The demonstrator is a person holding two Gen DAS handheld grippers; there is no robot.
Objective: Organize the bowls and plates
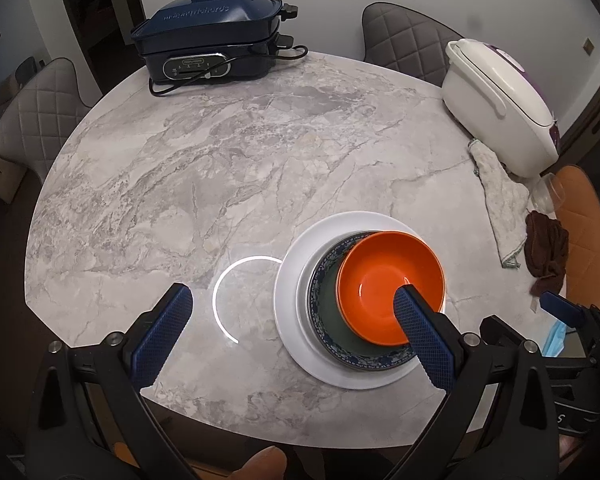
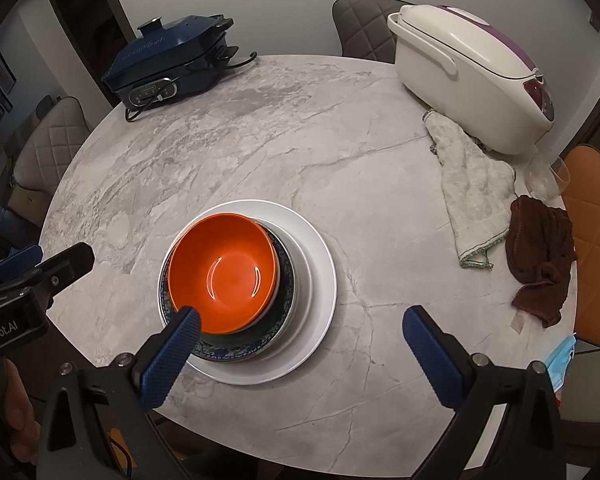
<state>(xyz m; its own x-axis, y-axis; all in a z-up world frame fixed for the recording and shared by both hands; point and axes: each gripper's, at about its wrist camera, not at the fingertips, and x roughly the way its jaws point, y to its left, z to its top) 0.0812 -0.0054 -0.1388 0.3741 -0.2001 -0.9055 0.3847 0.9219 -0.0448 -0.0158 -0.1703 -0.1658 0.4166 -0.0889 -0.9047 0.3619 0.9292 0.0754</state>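
Left wrist view: my left gripper has its jaws spread wide and holds nothing. The stack sits on the round marble bench, toward the near right: a white plate at the bottom, a blue-patterned dish on it, and an orange bowl on top, shifted toward the dish's far right rim. The right jaw crosses in front of the bowl's near rim; whether it touches the bowl I cannot tell from this angle. The left jaw hangs over bare bench, well apart from the plate. A dark blue electric cooker stands at the far edge, a white rice cooker at the right, with a pale cloth and a brown cloth near it.

Right wrist view: my right gripper is likewise wide open and empty. The stack lies left of centre between the jaws; the left jaw overlaps the orange bowl's near-left rim and the patterned dish below it. The right jaw is over bare bench, clear of the white plate. The left gripper's body shows at the left edge.
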